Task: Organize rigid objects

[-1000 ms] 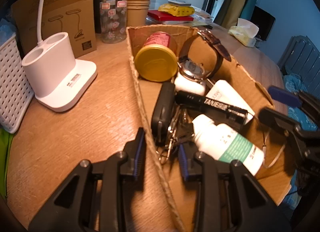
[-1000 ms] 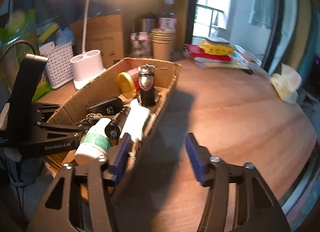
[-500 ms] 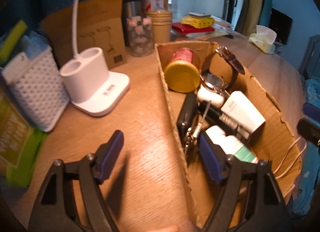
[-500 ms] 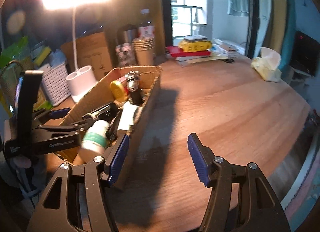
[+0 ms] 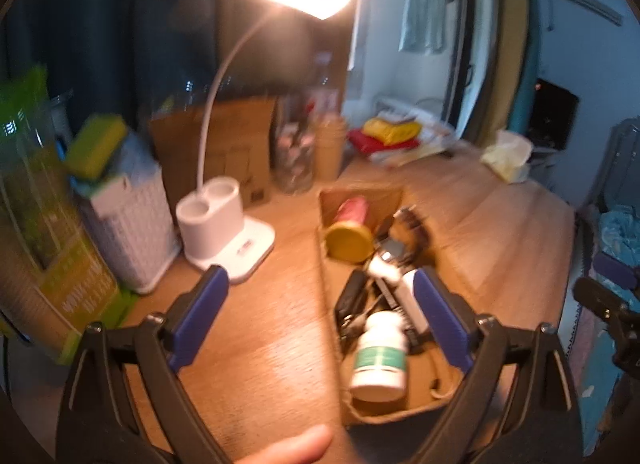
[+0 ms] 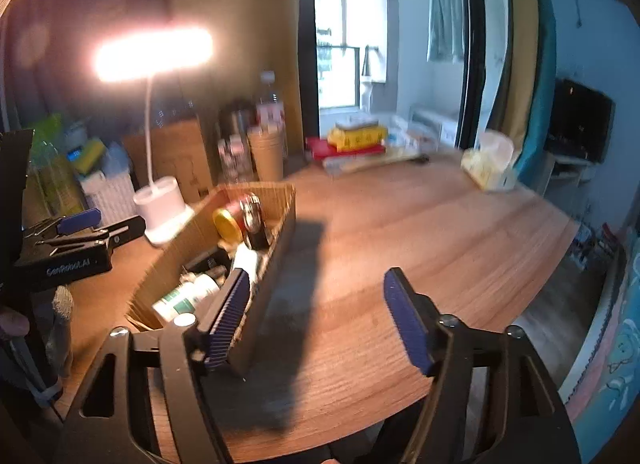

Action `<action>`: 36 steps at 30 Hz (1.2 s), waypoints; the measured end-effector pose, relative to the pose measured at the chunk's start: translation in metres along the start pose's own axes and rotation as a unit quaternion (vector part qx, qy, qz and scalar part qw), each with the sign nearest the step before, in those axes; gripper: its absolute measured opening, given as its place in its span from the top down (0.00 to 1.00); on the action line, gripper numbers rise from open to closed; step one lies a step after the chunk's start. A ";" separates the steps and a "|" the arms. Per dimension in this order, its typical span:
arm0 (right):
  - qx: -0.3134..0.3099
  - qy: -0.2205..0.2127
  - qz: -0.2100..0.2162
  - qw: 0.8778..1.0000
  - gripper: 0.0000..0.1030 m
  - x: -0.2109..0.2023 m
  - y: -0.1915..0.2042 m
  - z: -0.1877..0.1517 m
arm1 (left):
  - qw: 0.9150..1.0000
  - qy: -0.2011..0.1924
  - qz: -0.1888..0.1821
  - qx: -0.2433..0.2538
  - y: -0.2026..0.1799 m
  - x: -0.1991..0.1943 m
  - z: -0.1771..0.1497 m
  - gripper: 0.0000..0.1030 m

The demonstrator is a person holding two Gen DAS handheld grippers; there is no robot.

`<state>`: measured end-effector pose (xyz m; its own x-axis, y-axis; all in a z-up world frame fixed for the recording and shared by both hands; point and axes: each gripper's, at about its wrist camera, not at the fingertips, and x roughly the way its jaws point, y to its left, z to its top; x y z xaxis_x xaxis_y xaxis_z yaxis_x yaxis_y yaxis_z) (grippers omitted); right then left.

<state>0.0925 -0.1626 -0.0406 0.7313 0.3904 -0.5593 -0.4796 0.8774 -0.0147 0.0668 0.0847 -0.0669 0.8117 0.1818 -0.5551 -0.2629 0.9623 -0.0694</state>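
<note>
A long cardboard box (image 5: 322, 240) lies on the wooden table and holds a yellow-lidded jar (image 5: 347, 240), a wristwatch (image 5: 404, 240), a black flashlight, a white tube and a white bottle with a green label (image 5: 380, 356). The box (image 6: 276, 252) also shows in the right wrist view, with the jar (image 6: 226, 222) and bottle (image 6: 184, 298) inside. My left gripper (image 5: 320, 316) is open and empty, held above the table and the box's near end. My right gripper (image 6: 316, 320) is open and empty, just right of the box.
A white desk lamp base (image 5: 224, 232) and a white lattice basket (image 5: 128, 232) stand left of the box. A brown carton, jars and paper cups (image 5: 330, 151) stand behind. Books (image 6: 356, 141) and a tissue pack (image 6: 490, 165) lie at the far side. The table edge runs on the right.
Both grippers have pulled back and risen away from the box. My left gripper has opened wide. The box and its contents look smaller and have not moved.
</note>
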 end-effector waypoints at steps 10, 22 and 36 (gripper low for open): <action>0.012 -0.055 -0.040 0.998 0.27 -0.070 0.006 0.018 | 0.996 -0.041 -0.074 0.025 -0.032 -0.072 0.015 0.07; -0.006 -0.098 -0.053 0.994 0.26 -0.135 0.018 0.019 | 0.993 -0.066 -0.097 0.005 -0.038 -0.130 0.019 0.07; 0.010 -0.116 -0.064 0.991 0.26 -0.150 0.013 0.020 | 0.991 -0.094 -0.091 0.023 -0.044 -0.145 0.013 0.07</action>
<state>-0.0132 -0.2039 0.0598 0.8787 0.3262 -0.3485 -0.3670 0.9285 -0.0562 -0.0329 0.0181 0.0272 0.9272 0.0350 -0.3730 -0.0830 0.9901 -0.1133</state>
